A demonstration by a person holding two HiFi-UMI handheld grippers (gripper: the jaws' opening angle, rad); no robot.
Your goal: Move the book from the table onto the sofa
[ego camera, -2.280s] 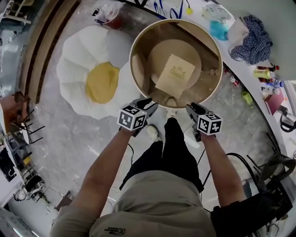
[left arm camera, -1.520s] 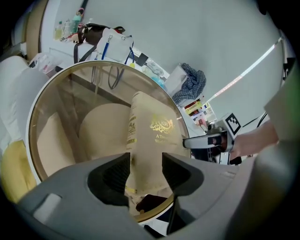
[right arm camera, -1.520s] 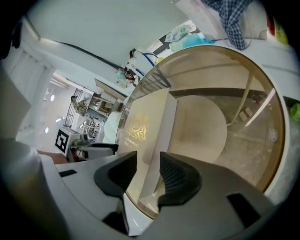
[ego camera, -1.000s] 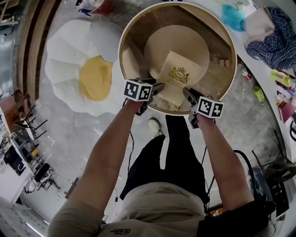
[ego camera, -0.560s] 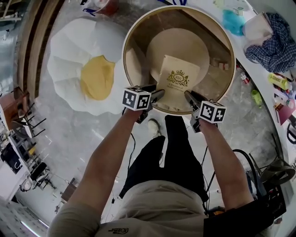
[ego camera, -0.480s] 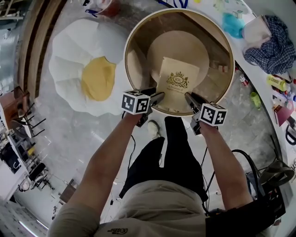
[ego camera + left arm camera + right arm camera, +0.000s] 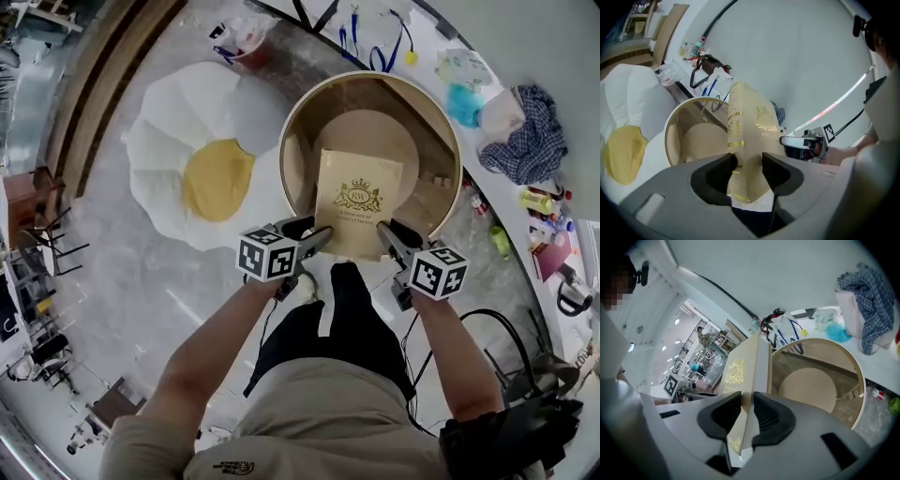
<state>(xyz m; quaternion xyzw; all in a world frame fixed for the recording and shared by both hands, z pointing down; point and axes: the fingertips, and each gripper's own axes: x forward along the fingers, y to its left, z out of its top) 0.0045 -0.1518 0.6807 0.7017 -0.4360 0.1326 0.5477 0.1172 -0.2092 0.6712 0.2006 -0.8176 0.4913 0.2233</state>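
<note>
A beige book [image 7: 361,199] with gold print hangs in the air over the round wood-rimmed table [image 7: 284,150]. My left gripper [image 7: 321,234] is shut on the book's near left corner. My right gripper [image 7: 384,231] is shut on its near right corner, and its jaws have just been closing with the book between them. In the left gripper view the book [image 7: 749,126] stands up between the pads of the left gripper [image 7: 749,165]. The right gripper view shows the cover and page edge of the book [image 7: 743,366] clamped in the right gripper [image 7: 746,409]. The egg-shaped white and yellow sofa [image 7: 214,176] lies on the floor left of the table.
A white counter [image 7: 511,187] curves along the right, carrying a checked cloth [image 7: 525,141], a blue item [image 7: 465,101] and bottles [image 7: 542,202]. Cables lie behind the table. Chairs [image 7: 42,220] stand at the far left. My legs and a shoe [image 7: 307,277] are below the grippers.
Both grippers have risen together with the book, which was lying on the table's lower round shelf and now hangs above the table. The right jaws have narrowed onto the book.
</note>
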